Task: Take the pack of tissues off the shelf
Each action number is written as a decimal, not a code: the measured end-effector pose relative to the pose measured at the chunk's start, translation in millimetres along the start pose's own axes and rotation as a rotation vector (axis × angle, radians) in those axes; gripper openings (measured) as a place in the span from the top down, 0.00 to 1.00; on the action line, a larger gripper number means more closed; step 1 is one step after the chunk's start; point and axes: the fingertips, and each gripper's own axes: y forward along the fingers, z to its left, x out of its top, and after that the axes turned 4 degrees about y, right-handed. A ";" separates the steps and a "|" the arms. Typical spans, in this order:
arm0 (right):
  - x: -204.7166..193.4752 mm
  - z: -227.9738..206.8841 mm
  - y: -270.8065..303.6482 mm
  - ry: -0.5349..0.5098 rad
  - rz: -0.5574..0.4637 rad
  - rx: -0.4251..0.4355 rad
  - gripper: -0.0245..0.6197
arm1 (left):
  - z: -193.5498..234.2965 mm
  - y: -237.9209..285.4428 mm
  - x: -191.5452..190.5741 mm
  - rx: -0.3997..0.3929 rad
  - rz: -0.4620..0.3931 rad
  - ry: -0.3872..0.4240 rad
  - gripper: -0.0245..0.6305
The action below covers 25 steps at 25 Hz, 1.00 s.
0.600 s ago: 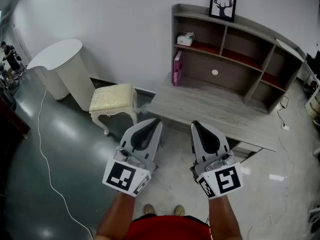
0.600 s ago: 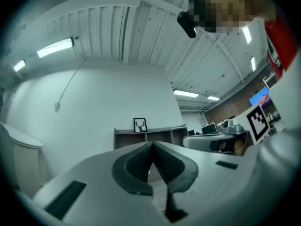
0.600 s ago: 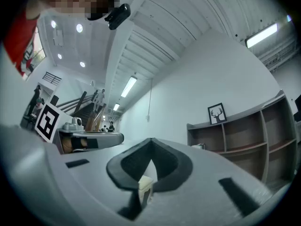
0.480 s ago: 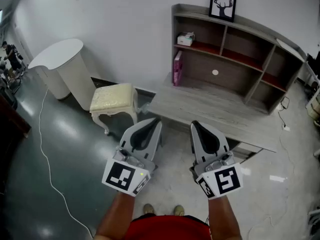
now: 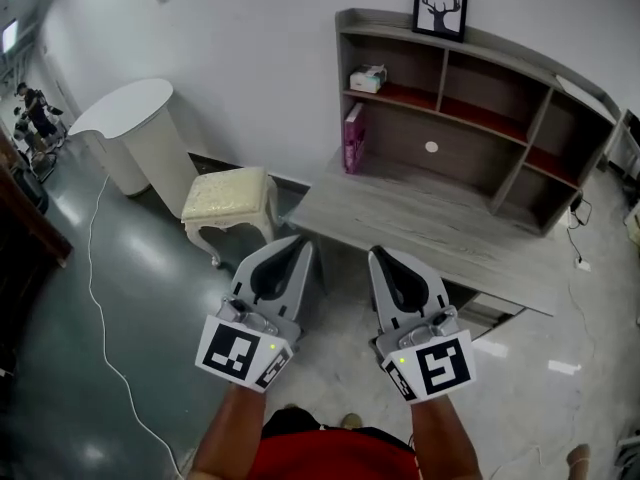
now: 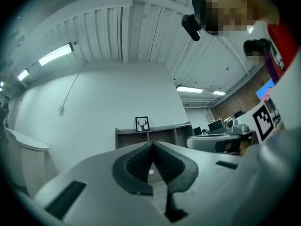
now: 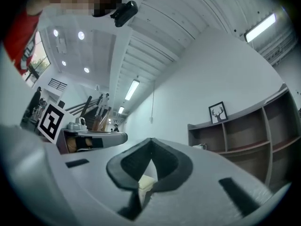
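Head view: left gripper (image 5: 297, 245) and right gripper (image 5: 380, 256), both clamped empty, shifted slightly left below the shelf (image 5: 446, 76); pack of tissues (image 5: 368, 78) untouched top-left.

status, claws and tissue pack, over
Left claw and right claw shut, empty, short of the desk. Tissue pack in upper left shelf compartment, untouched. Nothing blocking it.

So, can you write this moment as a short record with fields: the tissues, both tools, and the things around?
tissue pack: top-left compartment of the shelf unit, untouched
left tool: shut, empty, low in front of the desk
right tool: shut, empty, beside the left tool
pink book: upright, below the tissue pack
deer picture: on top of the shelf unit
stool: floor, left of the desk
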 end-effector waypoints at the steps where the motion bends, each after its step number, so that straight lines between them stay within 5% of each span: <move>1: -1.3 -5.5 1.4 0.002 0.003 -0.003 0.95 | -0.7 3.2 -1.6 0.005 0.003 -0.003 0.95; 10: -10.2 -47.1 45.9 0.000 0.002 -0.068 0.95 | 20.5 45.4 -22.5 0.003 -0.003 -0.011 0.95; 19: -46.7 -91.0 149.3 -0.050 0.076 -0.262 0.52 | 110.6 108.1 -58.2 -0.059 -0.034 -0.057 0.95; 25: -70.8 -122.8 227.6 -0.058 0.105 -0.449 0.39 | 177.4 149.9 -80.4 -0.152 -0.046 -0.065 0.95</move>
